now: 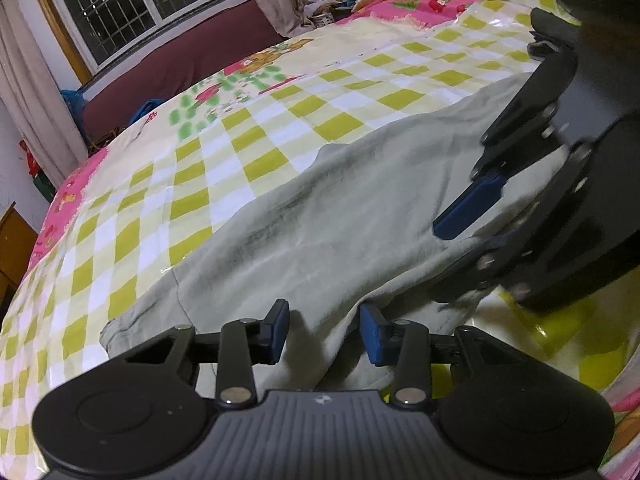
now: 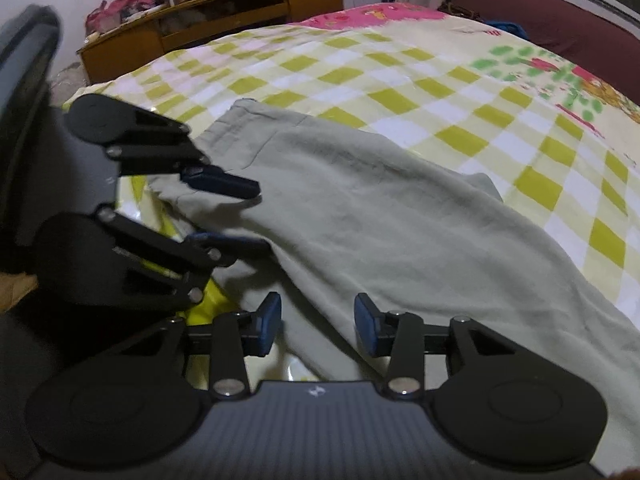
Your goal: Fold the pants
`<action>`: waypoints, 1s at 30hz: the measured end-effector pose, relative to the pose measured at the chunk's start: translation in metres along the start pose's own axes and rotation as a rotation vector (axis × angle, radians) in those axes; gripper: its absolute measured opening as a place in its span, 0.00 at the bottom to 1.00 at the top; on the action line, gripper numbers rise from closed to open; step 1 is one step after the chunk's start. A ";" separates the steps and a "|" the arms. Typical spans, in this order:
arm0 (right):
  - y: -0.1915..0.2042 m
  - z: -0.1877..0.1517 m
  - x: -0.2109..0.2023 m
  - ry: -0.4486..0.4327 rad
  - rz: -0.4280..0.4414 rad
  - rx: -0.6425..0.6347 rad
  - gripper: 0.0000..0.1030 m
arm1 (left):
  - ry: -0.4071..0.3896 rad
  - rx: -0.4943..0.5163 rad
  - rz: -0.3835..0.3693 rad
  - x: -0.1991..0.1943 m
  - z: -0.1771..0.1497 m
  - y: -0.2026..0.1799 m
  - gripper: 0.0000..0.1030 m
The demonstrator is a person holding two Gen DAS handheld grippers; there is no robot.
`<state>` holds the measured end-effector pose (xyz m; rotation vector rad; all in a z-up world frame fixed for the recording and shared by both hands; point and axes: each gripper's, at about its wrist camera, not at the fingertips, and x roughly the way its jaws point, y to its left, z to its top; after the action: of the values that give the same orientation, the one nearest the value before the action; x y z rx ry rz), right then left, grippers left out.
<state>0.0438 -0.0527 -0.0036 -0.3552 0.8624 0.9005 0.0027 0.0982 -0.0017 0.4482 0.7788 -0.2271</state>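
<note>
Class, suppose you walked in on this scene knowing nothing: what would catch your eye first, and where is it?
First, the pale grey-green pants spread across the bed's yellow-and-white checked cover. Next, the two black grippers with blue pads at the near edge of the cloth: the left gripper and the right gripper, both open, fabric lying between their fingers. Behind, a barred window above a maroon backrest.
</note>
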 end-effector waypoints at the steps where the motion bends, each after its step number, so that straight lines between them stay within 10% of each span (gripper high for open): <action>1: 0.000 -0.001 0.007 0.005 -0.030 -0.006 0.39 | -0.001 -0.005 0.000 -0.001 0.000 0.001 0.51; 4: -0.011 -0.005 0.019 0.054 -0.076 0.052 0.03 | 0.005 -0.007 0.000 -0.002 -0.003 0.002 0.48; 14: 0.002 -0.019 -0.005 0.071 0.016 0.049 0.03 | 0.090 0.015 -0.034 -0.002 -0.025 -0.001 0.42; 30: -0.005 0.005 -0.011 0.006 0.003 0.087 0.49 | 0.192 -0.131 0.110 -0.016 -0.072 0.058 0.44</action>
<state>0.0469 -0.0584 0.0082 -0.2811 0.9052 0.8624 -0.0331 0.1834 -0.0175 0.3908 0.9477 -0.0296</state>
